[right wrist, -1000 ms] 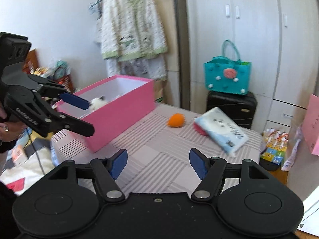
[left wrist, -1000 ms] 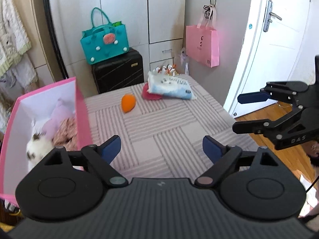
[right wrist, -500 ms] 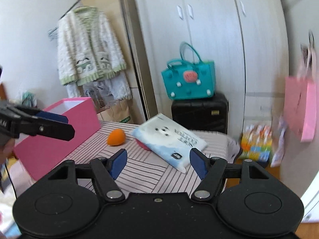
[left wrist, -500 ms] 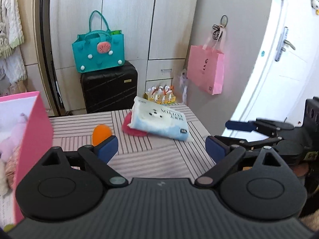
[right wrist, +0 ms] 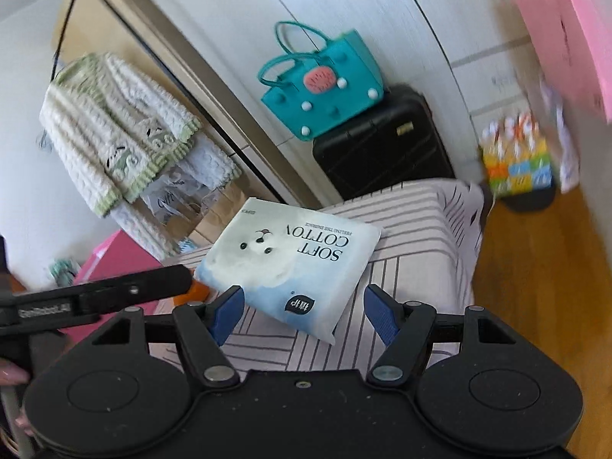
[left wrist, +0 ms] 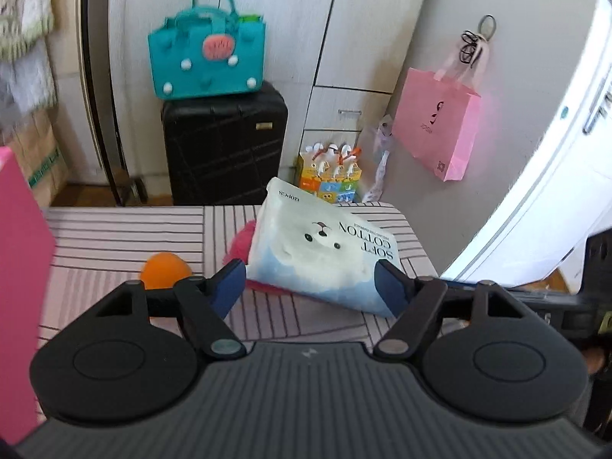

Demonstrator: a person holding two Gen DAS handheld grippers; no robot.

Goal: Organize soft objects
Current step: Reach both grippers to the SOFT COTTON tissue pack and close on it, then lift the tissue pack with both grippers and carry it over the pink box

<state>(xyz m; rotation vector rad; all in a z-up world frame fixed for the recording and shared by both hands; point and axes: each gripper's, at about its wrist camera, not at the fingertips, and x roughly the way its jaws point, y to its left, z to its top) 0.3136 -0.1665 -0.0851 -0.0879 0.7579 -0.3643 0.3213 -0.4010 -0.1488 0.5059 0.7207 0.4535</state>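
Observation:
A white and blue "Soft Cotton" tissue pack (left wrist: pixel 325 252) lies on the striped table (left wrist: pixel 126 229), resting on a pink fluffy thing (left wrist: pixel 240 243). An orange soft ball (left wrist: pixel 165 267) lies left of it. My left gripper (left wrist: pixel 310 281) is open, its fingers either side of the pack's near edge, apart from it. My right gripper (right wrist: pixel 303 310) is open too, just short of the same pack (right wrist: pixel 294 264). The pink box (left wrist: pixel 21 267) stands at the left; it also shows in the right wrist view (right wrist: pixel 114 260).
A black suitcase (left wrist: pixel 223 145) with a teal bag (left wrist: pixel 206 61) stands behind the table. A pink paper bag (left wrist: pixel 436 122) hangs on the wall. A carton pack (left wrist: pixel 329 176) sits on the floor. The table's right edge drops to wooden floor (right wrist: pixel 543 275).
Both grippers have swung away from the pink box and moved in on the tissue pack, which now fills the space between their open fingers.

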